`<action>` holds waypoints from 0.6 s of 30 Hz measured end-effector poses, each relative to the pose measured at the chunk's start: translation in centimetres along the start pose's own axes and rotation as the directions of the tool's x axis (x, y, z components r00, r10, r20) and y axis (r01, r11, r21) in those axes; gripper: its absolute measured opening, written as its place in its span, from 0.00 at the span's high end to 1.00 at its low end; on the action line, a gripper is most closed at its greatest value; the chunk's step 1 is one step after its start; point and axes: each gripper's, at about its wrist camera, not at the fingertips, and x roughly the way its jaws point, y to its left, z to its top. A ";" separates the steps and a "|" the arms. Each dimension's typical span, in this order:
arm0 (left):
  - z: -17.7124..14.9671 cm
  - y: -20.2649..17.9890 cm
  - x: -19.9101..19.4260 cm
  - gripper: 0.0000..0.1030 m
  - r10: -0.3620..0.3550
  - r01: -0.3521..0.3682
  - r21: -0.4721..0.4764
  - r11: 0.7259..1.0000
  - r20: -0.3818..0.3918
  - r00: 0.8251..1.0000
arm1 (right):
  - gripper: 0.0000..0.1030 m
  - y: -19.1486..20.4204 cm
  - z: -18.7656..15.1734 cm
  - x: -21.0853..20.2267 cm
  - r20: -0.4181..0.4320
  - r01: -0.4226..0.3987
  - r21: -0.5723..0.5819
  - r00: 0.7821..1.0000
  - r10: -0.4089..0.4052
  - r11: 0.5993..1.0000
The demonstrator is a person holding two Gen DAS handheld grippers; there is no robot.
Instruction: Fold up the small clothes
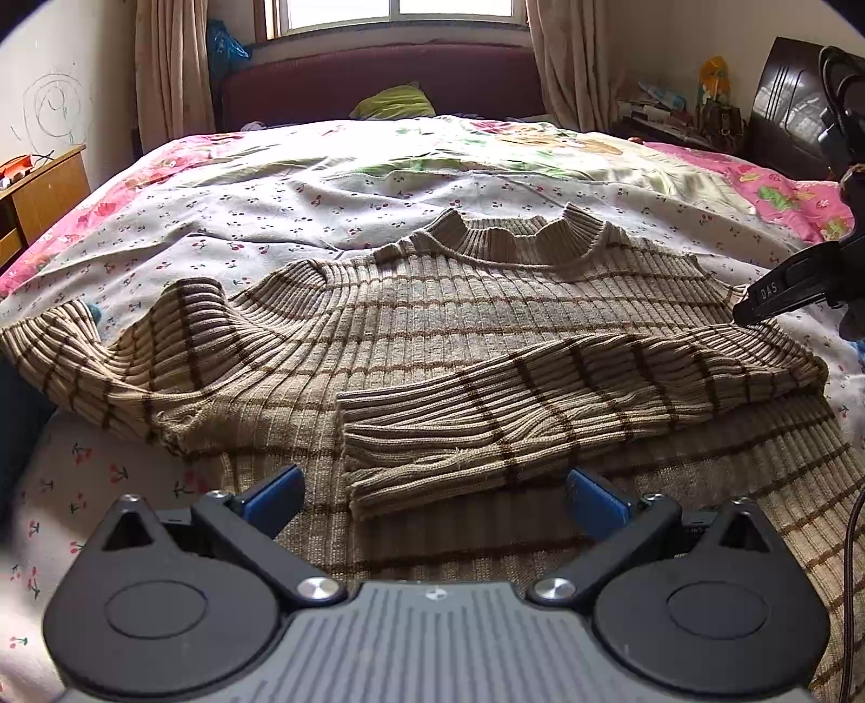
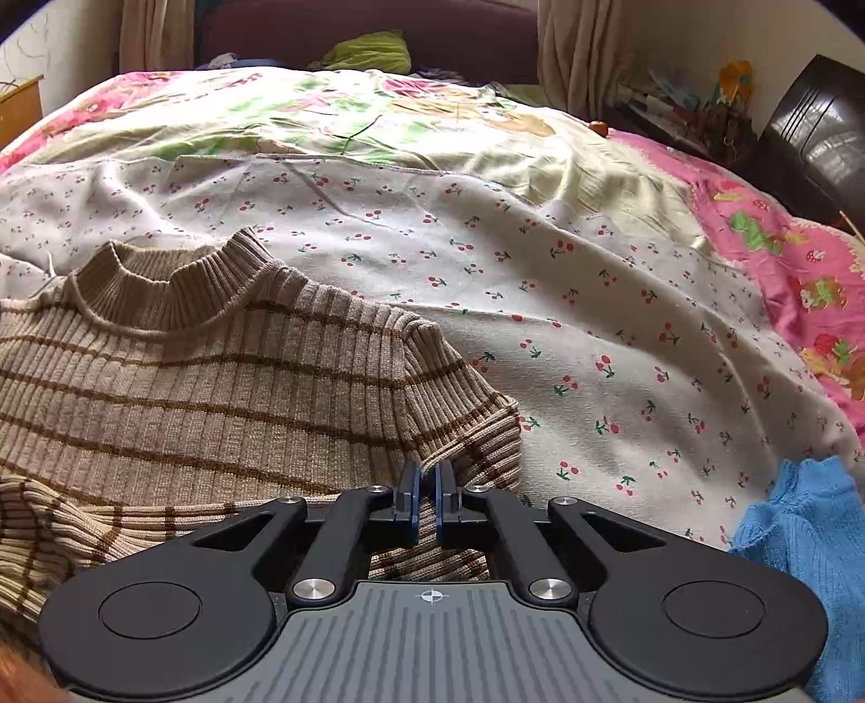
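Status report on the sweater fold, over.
Left gripper open over the hem. Right gripper shut on the striped sweater at its shoulder. One sleeve folded across the front. Blue knit lies clear.

Sunlit bedroom w/ window (image 1: 397, 13), curtains (image 1: 173, 65)

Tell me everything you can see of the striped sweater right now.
The beige ribbed knit sweater with thin brown stripes lies face up on the cherry-print bedsheet, its stand-up ribbed collar toward the headboard. One sleeve is folded across the chest; the other sleeve lies rumpled off to the side. The right gripper is shut on a fold at the shoulder edge. The left gripper hangs open over the hem.
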 end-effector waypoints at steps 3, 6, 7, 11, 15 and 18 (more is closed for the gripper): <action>0.0 0.2 0.2 0.00 0.008 -0.008 -0.007 1.000 -0.004 1.000 | 0.98 0.1 -0.1 0.0 0.002 0.007 -0.011 1.000 -0.007 1.000; 0.1 0.3 0.4 0.00 0.009 -0.009 -0.016 1.000 -0.010 1.000 | 0.98 0.3 -0.2 0.0 0.005 0.016 -0.025 1.000 -0.016 1.000; 0.1 0.3 0.4 0.00 0.008 -0.008 -0.018 1.000 -0.012 1.000 | 0.98 0.4 -0.2 0.0 0.007 0.020 -0.032 1.000 -0.020 0.999; 0.1 0.4 0.6 0.00 0.009 -0.009 -0.019 1.000 -0.013 1.000 | 0.98 0.6 -0.3 0.1 0.009 0.029 -0.049 1.000 -0.029 0.998; 0.1 0.7 0.6 0.00 0.015 -0.015 -0.033 0.999 -0.013 1.000 | 0.97 0.7 -0.2 0.2 0.010 0.036 -0.058 0.999 -0.035 0.998; 0.2 1.0 0.8 0.00 0.017 -0.018 -0.046 0.999 -0.019 1.000 | 0.97 0.6 -0.3 0.2 0.010 0.048 -0.066 0.999 -0.047 0.997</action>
